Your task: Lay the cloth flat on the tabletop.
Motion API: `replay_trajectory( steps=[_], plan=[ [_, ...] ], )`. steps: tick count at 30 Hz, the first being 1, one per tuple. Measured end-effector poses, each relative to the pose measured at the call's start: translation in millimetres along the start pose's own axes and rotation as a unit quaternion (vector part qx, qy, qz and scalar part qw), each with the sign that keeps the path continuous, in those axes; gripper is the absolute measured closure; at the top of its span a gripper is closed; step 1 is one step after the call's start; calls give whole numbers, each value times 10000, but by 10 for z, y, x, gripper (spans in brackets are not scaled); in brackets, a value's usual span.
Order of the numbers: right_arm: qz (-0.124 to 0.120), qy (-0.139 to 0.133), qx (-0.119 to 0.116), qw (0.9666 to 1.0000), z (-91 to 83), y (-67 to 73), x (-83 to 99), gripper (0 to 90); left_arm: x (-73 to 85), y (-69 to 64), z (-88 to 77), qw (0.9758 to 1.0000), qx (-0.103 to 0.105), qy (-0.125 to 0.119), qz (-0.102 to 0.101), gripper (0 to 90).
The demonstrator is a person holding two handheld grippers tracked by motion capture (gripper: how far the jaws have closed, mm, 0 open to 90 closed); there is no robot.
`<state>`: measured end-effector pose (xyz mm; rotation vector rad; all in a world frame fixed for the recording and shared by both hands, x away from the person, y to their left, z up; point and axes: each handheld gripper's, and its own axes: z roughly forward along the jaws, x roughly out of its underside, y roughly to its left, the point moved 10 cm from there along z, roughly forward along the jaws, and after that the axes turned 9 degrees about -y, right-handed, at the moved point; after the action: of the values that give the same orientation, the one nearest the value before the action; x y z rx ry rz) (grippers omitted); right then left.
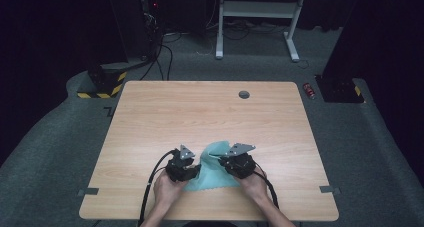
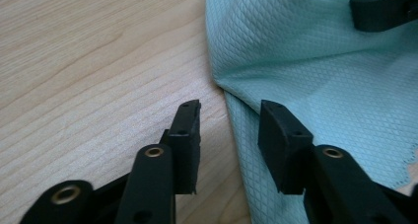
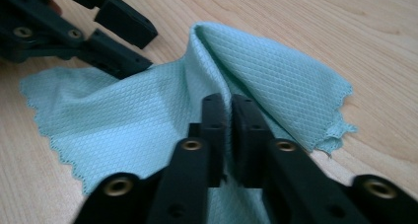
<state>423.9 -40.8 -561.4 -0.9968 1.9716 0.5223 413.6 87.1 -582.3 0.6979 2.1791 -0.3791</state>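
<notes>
right gripper (image 3: 229,105) pinching a ridge of cloth (image 3: 148,115) | left gripper (image 2: 229,118) unclenched, straddling the cloth's edge | table (image 1: 200,112)

Teal cloth (image 1: 212,173) on wooden table (image 1: 200,114)

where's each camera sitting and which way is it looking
High view: above the person's side, looking forward and down on the table; forearms, both hands show.
Left gripper view: rides the left gripper, open jaws astride the cloth's edge.
Right gripper view: rides the right gripper, pinching a fold.
All share the teal cloth.
</notes>
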Motion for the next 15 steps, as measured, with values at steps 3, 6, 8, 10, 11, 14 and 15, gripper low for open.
replay_trajectory(
  steps=[3,6,8,10,11,14,15],
  plan=[
    [-31,-74,44,10000,-45,-15,-6,888,25,-3,19,9999,-1,64,121,686],
    [-5,-136,129,9998,-145,-63,22,889,21,-16,21,9998,57,122,170,722],
    [29,-137,184,9997,-220,-108,75,889,20,-32,22,9997,82,120,192,747],
    [90,-75,248,9996,-288,-171,150,888,22,-55,22,9995,125,114,249,794],
    [154,-56,262,9995,-309,-200,189,886,21,-61,23,9995,144,107,272,820],
    [392,143,155,9990,-293,-219,288,753,20,-85,23,9993,189,163,285,863],
    [396,114,173,9990,-288,-213,278,675,18,-90,26,9993,187,155,297,871]
  ],
)
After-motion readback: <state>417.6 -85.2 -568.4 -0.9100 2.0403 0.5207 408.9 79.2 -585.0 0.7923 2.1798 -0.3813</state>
